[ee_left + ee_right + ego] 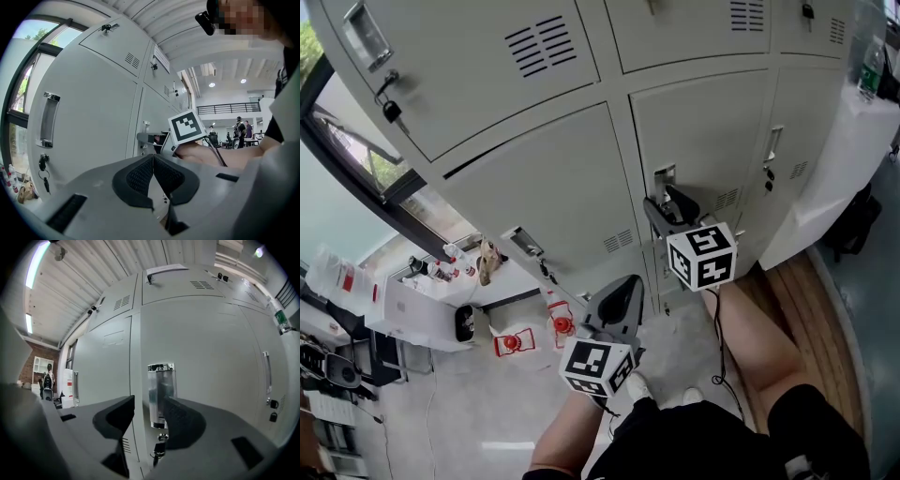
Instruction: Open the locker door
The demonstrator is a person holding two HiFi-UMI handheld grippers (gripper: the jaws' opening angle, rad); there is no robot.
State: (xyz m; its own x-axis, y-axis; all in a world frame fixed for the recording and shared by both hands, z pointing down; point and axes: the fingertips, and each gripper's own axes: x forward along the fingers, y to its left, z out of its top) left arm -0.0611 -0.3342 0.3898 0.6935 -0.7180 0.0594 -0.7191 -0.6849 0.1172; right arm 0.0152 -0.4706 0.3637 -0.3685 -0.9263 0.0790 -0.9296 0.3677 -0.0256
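The grey locker door [703, 131] stands closed in the head view, its chrome recessed handle [664, 175] at the left edge. My right gripper [668, 208] is just below that handle, jaws open. In the right gripper view the handle [161, 392] shows in the gap between the spread jaws of the right gripper [147, 404], with the right pad overlapping its edge; a key [159, 448] hangs in the lock beneath. My left gripper [630, 286] hangs lower and to the left, away from the lockers. Seen in its own view, the left gripper [153, 158] is shut with nothing in it.
Neighbouring locker doors surround the target; one carries a padlock [391, 111], another a hanging key [546, 272]. Red objects [514, 343] lie on the floor near a white box [422, 302]. A window runs along the left. The person's leg [759, 347] is below the right gripper.
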